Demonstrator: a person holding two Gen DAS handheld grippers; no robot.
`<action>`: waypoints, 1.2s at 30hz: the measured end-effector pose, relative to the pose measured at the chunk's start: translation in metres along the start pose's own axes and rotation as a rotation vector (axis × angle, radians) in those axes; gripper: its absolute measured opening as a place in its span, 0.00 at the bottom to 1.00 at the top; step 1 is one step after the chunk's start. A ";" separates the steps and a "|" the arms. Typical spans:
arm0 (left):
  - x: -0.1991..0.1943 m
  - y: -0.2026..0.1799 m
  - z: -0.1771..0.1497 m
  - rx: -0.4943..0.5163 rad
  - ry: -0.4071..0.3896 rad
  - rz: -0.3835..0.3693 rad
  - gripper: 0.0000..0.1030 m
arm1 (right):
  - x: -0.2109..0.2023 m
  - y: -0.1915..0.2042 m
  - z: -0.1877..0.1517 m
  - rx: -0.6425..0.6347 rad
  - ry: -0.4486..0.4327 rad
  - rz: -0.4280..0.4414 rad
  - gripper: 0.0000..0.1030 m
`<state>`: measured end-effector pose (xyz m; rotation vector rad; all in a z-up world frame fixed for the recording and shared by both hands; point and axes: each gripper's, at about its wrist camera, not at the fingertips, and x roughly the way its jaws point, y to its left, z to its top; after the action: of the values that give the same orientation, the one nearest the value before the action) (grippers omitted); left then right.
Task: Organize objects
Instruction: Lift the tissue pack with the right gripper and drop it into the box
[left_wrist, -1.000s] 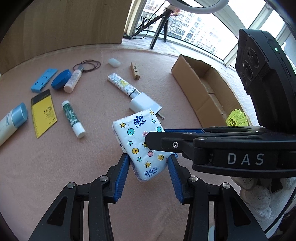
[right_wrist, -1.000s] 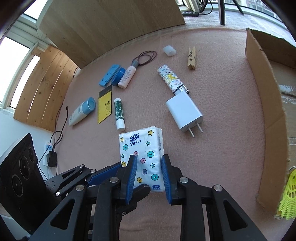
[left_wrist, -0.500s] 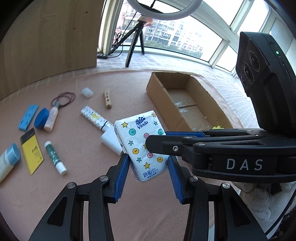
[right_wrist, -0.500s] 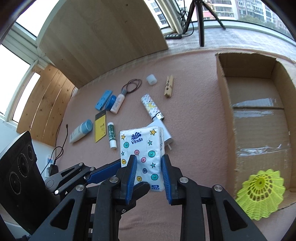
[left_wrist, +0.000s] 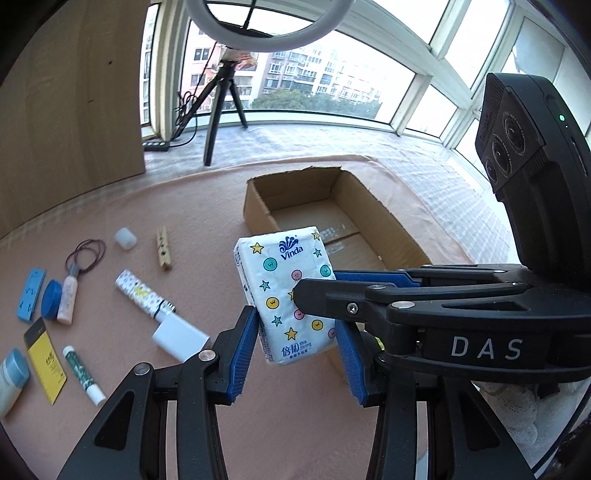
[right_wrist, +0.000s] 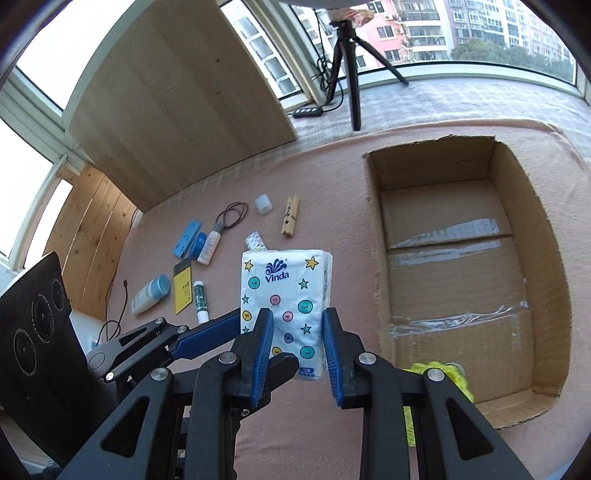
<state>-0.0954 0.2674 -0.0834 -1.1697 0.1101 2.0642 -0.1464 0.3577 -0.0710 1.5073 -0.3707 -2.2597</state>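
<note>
Now both my grippers, left (left_wrist: 295, 354) and right (right_wrist: 295, 350), clamp the tissue pack (right_wrist: 284, 295) in mid-air, just short of the cardboard box (right_wrist: 373, 236). Next I should carry it over the rim, lower it, then part the fingers.

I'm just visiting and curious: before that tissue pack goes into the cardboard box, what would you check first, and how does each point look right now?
1. Tissue pack held: ok. The right gripper has its pads on the pack's sides.
2. Left gripper also gripping: cannot tell; its left pad touches, the right side is hidden.
3. Pack lifted clear of the pink mat: ok.
4. Cardboard box open on top: ok.
5. Room inside the box: ok. Only a yellow shuttlecock lies near its front corner.
6. Pack above the box opening: not ok; in the right wrist view it is beside the box, over the mat.
</note>
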 end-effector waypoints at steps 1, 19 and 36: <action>0.003 -0.004 0.004 0.008 -0.003 -0.001 0.45 | -0.002 -0.002 0.001 0.001 -0.005 -0.004 0.24; 0.053 -0.051 0.047 0.089 0.020 -0.037 0.45 | -0.027 -0.061 0.026 0.060 -0.069 -0.074 0.25; 0.071 -0.051 0.056 0.101 0.045 -0.007 0.45 | -0.031 -0.096 0.035 0.097 -0.094 -0.156 0.36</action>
<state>-0.1234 0.3672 -0.0916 -1.1533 0.2298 2.0029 -0.1851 0.4572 -0.0738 1.5286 -0.4079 -2.4737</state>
